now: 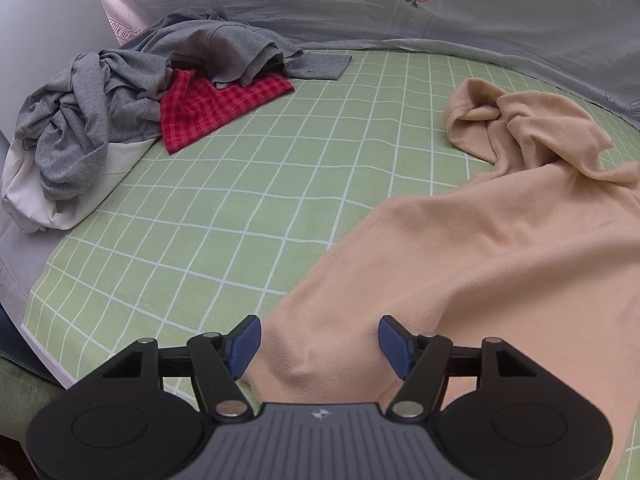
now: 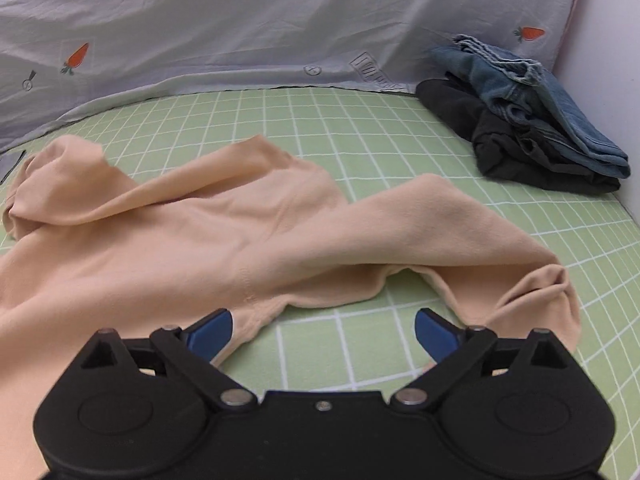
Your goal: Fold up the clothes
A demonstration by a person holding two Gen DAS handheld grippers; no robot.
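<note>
A peach long-sleeved garment (image 1: 500,248) lies spread on the green checked sheet (image 1: 224,208). Its hem runs between the blue pads of my left gripper (image 1: 319,342), which stands open above the cloth without pressing on it. In the right wrist view the same peach garment (image 2: 208,232) lies with one sleeve (image 2: 460,236) bent toward the right. My right gripper (image 2: 323,330) is wide open over bare green sheet (image 2: 360,344). Its left pad is close to the garment's edge and its right pad is near the sleeve cuff, and neither grips the cloth.
A heap of grey clothes (image 1: 100,116) with a red checked cloth (image 1: 216,108) and a white piece lies at the far left. Folded blue jeans (image 2: 544,100) on dark garments (image 2: 516,148) sit at the far right. A grey carrot-print cover (image 2: 240,20) rises behind.
</note>
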